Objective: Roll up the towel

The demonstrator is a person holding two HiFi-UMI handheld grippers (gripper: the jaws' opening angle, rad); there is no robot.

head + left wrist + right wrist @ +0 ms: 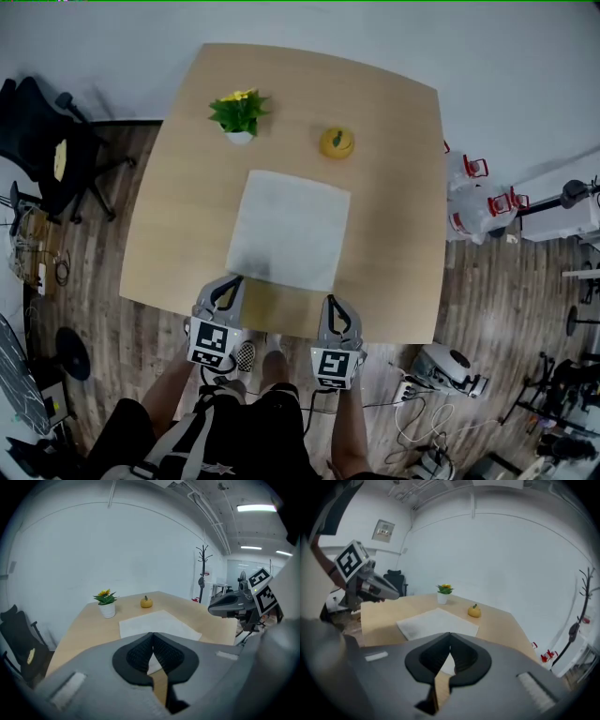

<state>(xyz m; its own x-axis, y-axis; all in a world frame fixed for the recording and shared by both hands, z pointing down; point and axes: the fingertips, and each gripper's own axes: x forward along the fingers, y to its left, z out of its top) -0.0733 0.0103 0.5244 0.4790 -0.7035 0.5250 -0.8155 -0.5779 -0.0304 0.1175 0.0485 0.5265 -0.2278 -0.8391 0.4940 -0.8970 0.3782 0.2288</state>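
A white towel point(289, 229) lies flat and unrolled in the middle of the wooden table point(394, 187). It also shows beyond the jaws as the towel point(157, 623) and the towel point(436, 622). My left gripper point(231, 281) hangs over the table's near edge, just short of the towel's near left corner, jaws shut and empty. My right gripper point(332, 302) is at the near edge below the towel's near right corner, also shut with nothing held. The left gripper point(152, 634) and right gripper point(450, 634) both point toward the towel.
A small potted plant point(240, 114) with a yellow flower and a little yellow pumpkin point(337, 142) stand on the table's far side. A black office chair point(42, 150) is at the left. White machines with red parts point(478, 202) and cables lie on the floor to the right.
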